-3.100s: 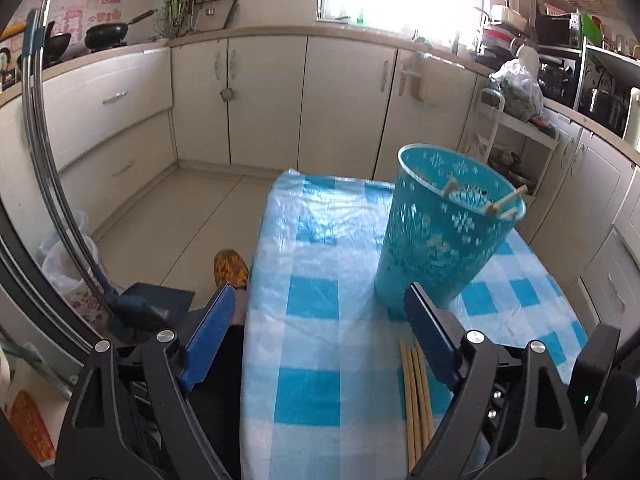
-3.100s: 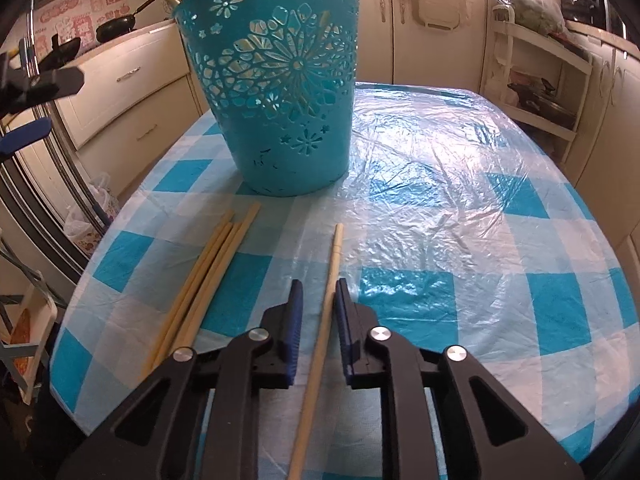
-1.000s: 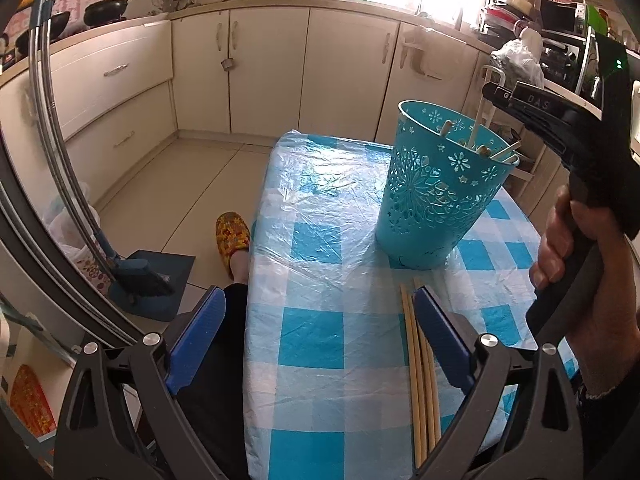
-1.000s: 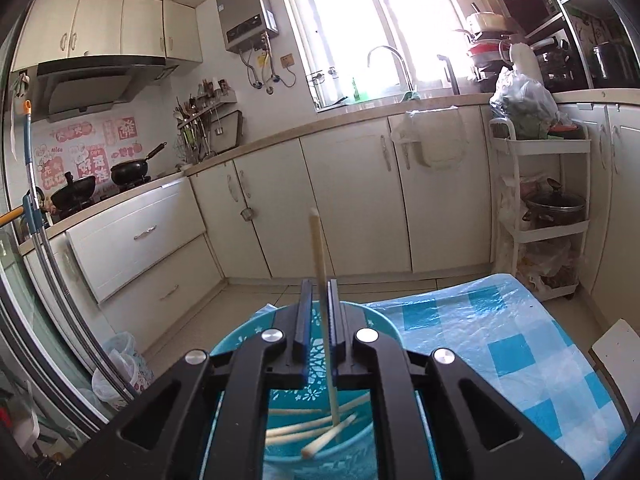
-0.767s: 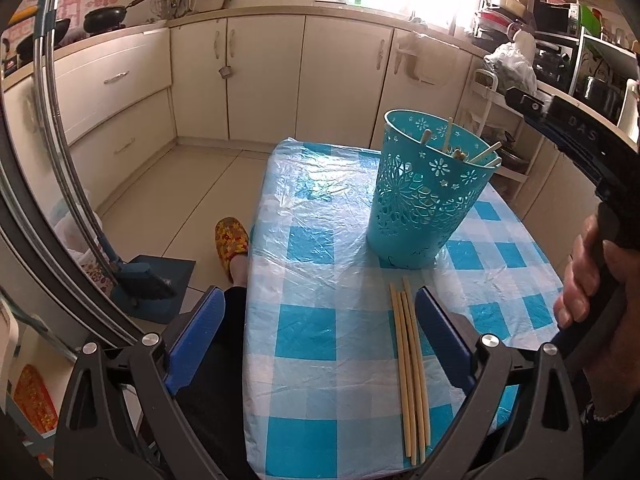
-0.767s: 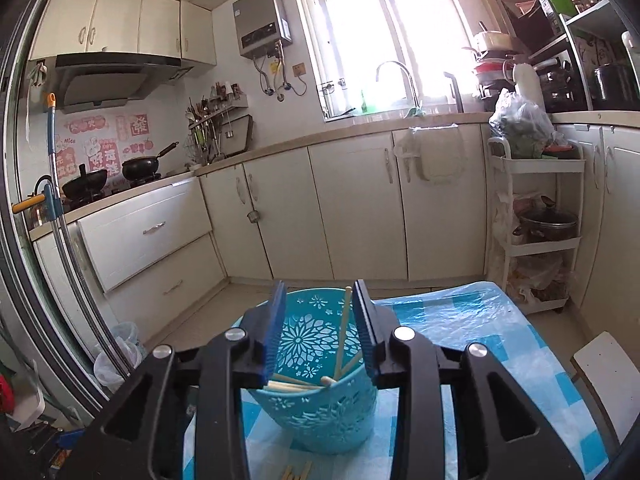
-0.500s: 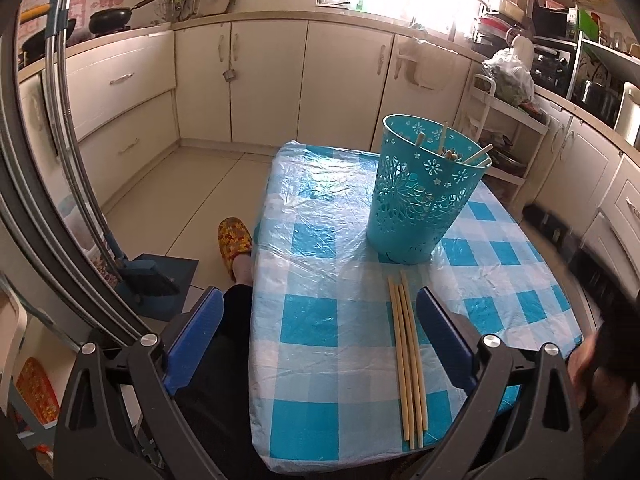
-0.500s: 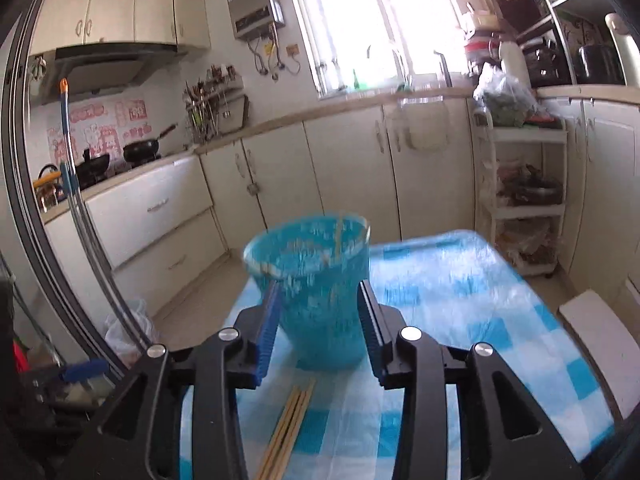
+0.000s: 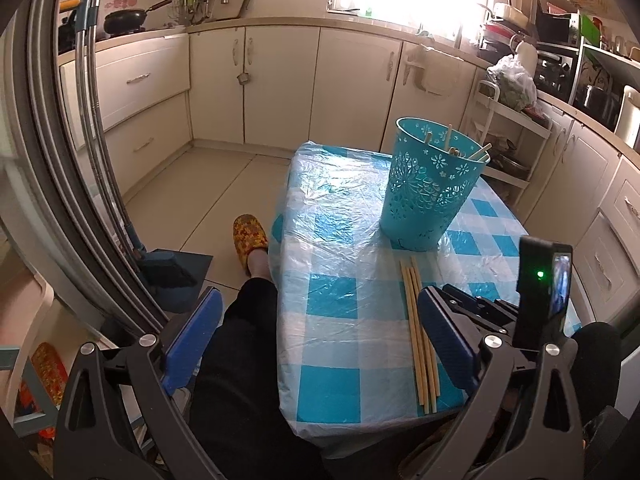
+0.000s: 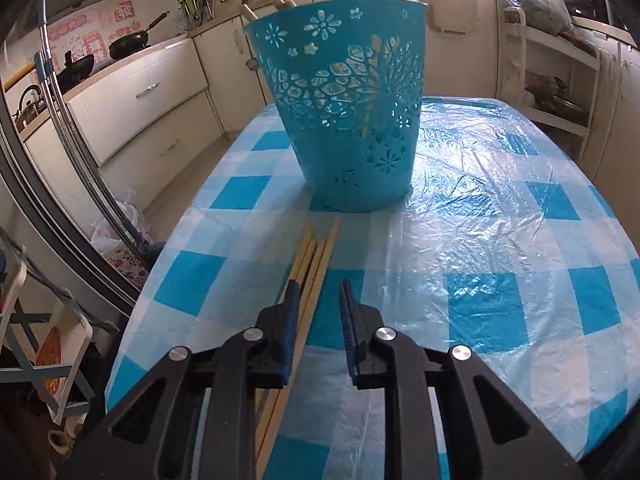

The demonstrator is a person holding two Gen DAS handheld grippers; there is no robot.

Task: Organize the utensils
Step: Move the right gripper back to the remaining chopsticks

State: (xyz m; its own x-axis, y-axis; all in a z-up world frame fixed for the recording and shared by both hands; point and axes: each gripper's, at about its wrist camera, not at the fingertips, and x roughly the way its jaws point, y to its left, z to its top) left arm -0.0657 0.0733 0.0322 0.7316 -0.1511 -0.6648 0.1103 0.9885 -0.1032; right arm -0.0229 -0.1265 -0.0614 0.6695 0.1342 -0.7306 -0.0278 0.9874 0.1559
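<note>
The loose chopsticks (image 10: pixel 316 256) are being approached, apparently unpinched, by the half-open, empty right gripper (image 10: pixel 316 320), so closing on one is being called for.

A table under a blue-and-white checked plastic-covered cloth (image 10: pixel 500 240) carries a perforated turquoise plastic basket (image 10: pixel 352 120) standing upright near its middle, and a bundle of pale wooden chopsticks (image 10: pixel 310 264) lying toward the near edge, tips just beside the basket's base.
</note>
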